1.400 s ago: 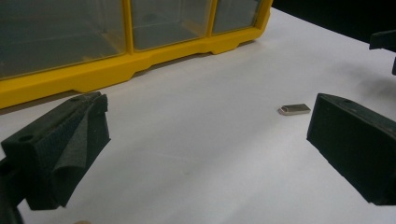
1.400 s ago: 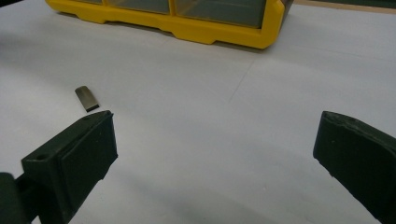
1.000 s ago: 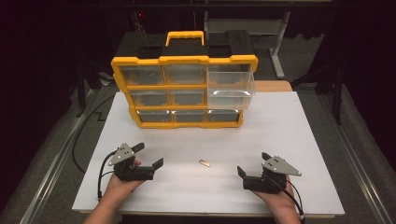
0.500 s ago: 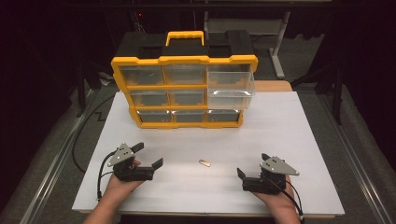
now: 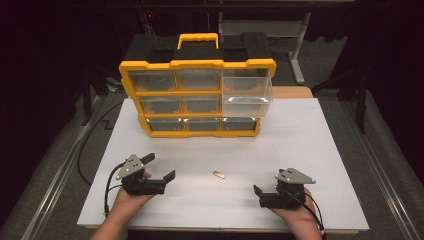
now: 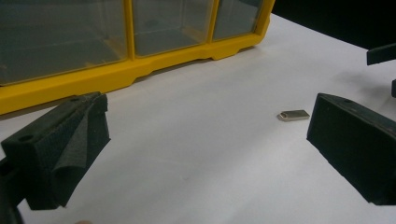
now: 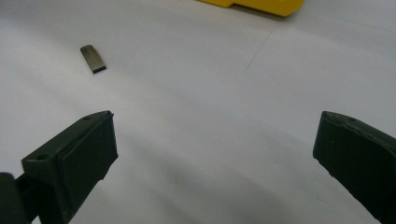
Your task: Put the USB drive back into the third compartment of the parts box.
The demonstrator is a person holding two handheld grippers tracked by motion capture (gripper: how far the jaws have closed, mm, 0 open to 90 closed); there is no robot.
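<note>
A small flat metal piece (image 5: 218, 174) lies on the white table top (image 5: 300, 140), between the two grippers. My left gripper (image 5: 160, 167) rests at the front left, open and holding nothing; the metal piece (image 6: 293, 115) lies ahead of its right jaw. My right gripper (image 5: 267, 182) rests at the front right, also open with nothing in it; the metal piece (image 7: 93, 58) lies ahead and to the left of its jaws. A yellow organizer case (image 5: 197, 95) with clear drawers stands upright at the back. Its top right drawer (image 5: 247, 92) is pulled out.
The organizer's yellow base (image 6: 116, 79) runs across the top of the left gripper view, and its corner (image 7: 261, 4) shows in the right gripper view. A jaw of the other gripper (image 6: 380, 53) shows at the far right. Dark floor surrounds the table.
</note>
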